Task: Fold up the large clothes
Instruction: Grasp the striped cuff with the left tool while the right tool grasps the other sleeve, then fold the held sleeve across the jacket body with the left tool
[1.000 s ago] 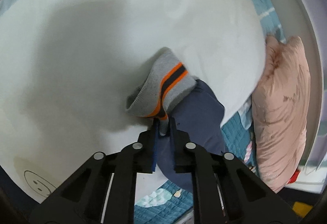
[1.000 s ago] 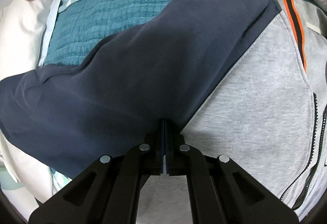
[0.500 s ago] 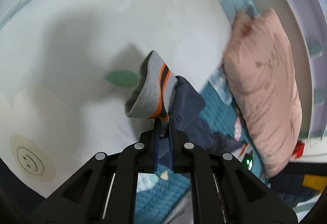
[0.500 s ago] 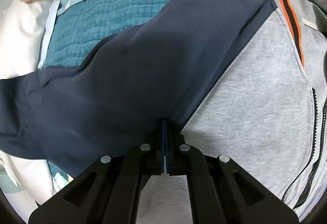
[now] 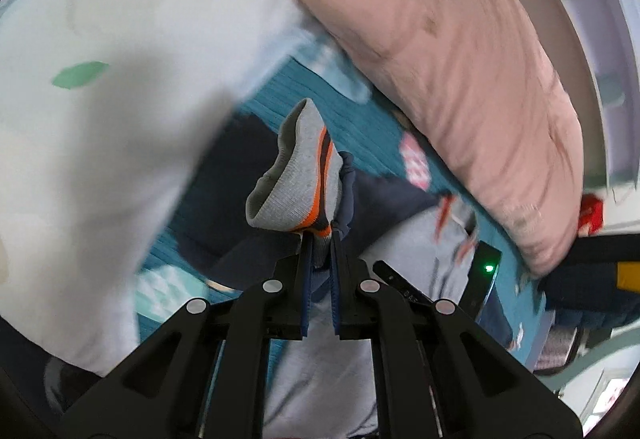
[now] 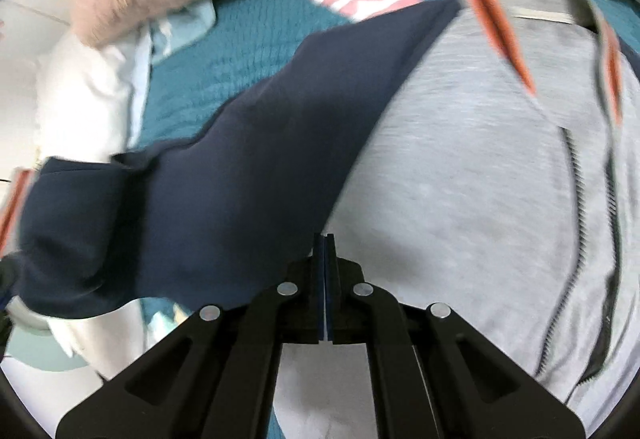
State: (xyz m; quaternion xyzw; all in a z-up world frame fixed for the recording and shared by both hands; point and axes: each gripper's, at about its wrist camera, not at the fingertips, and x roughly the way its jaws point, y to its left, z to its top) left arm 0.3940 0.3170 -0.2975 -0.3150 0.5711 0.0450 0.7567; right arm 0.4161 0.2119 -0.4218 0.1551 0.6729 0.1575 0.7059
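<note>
Since the earlier frame, left tongs (image 5: 319,247) have carried the striped cuff (image 5: 294,179) from over the white duvet (image 5: 112,87) toward the jacket (image 6: 460,179) on the bed; pads clamped on the cuff; right tongs (image 6: 324,251) fully shut, pinning the jacket at the sleeve seam; pink pillow (image 5: 460,79) at 1 o'clock; step: sleeve fold-in; next: lay the cuff across the grey body.

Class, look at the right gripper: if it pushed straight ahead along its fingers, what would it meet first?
Most likely the jacket, near the seam between navy sleeve and grey body; depth is unclear.
</note>
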